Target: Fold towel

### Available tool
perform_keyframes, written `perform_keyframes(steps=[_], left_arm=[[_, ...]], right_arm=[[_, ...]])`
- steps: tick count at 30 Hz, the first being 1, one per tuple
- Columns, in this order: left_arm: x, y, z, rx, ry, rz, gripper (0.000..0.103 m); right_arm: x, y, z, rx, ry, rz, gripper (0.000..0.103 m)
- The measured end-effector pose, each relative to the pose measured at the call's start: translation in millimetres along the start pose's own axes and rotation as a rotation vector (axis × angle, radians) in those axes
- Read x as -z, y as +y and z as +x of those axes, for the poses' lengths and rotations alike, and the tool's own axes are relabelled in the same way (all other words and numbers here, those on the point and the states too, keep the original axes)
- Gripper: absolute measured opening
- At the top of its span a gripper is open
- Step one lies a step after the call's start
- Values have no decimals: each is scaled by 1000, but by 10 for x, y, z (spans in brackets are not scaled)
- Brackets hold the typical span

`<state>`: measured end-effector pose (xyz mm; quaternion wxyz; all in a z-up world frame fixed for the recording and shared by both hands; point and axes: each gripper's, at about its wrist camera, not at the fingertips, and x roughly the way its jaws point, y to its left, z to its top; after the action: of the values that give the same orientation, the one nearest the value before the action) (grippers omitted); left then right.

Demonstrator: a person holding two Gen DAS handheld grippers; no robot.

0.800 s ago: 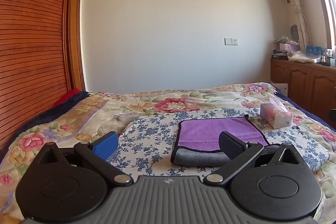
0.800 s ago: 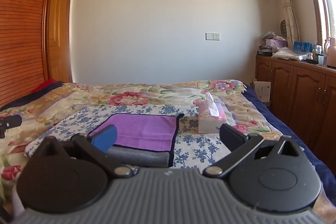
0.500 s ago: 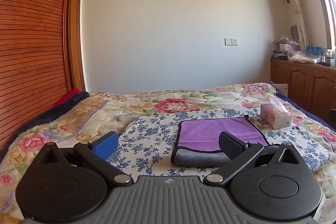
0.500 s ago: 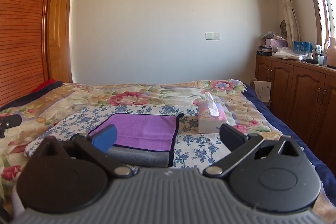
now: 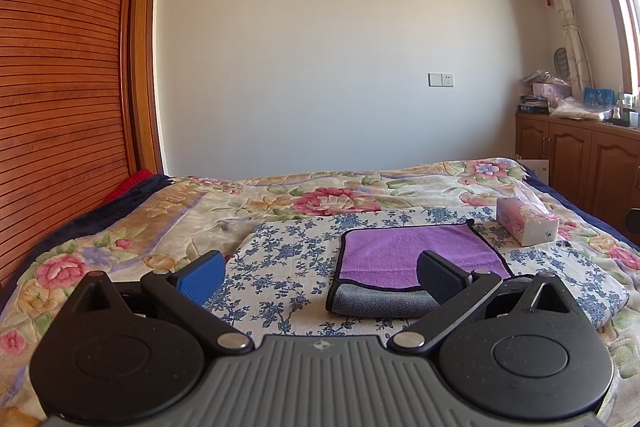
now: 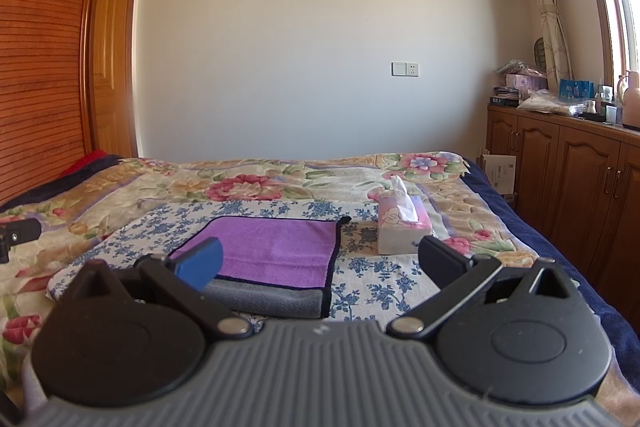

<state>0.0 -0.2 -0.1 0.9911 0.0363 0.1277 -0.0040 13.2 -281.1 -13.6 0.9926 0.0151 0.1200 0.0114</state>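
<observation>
A purple towel [image 5: 404, 251] with a grey underside and dark trim lies folded flat on a blue-flowered cloth [image 5: 288, 255] on the bed; it also shows in the right wrist view [image 6: 276, 247]. Its grey folded edge faces me. My left gripper [image 5: 320, 273] is open and empty, held above the bed short of the towel's near left corner. My right gripper [image 6: 320, 261] is open and empty, held short of the towel's near right corner. Neither gripper touches the towel.
A pink tissue box [image 5: 526, 225] stands right of the towel, also in the right wrist view [image 6: 402, 227]. A floral bedspread [image 5: 160, 219] covers the bed. Wooden cabinets [image 6: 580, 183] line the right wall. A slatted wooden wardrobe [image 5: 60, 87] stands on the left.
</observation>
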Motion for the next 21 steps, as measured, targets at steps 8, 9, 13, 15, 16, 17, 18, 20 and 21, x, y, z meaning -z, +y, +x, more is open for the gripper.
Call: perform_keyframes(steps=[8, 9, 13, 15, 16, 17, 18, 20, 21], left_arm=[[0, 0, 0, 0, 0, 0, 103], [0, 0, 0, 0, 0, 0, 103], [0, 0, -1, 0, 0, 1, 103], [0, 0, 0, 0, 0, 1, 103], [0, 0, 0, -1, 0, 1, 103], [0, 1, 0, 0, 0, 0, 103], [0, 1, 0, 0, 0, 0, 103], [0, 0, 0, -1, 0, 1, 103], [0, 0, -1, 0, 0, 1, 103]], right_arm=[[1, 2, -1, 0, 0, 2, 103], [1, 2, -2, 0, -1, 3, 103], [0, 6, -1, 0, 0, 2, 103], [0, 7, 0, 0, -1, 2, 103], [-1, 8, 0, 0, 0, 2, 103], [-3, 9, -1, 0, 0, 2, 103], [-5, 11, -3, 0, 0, 2, 103], [-7, 14, -3, 0, 0, 2, 103], [-9, 16, -4, 0, 0, 3, 103]])
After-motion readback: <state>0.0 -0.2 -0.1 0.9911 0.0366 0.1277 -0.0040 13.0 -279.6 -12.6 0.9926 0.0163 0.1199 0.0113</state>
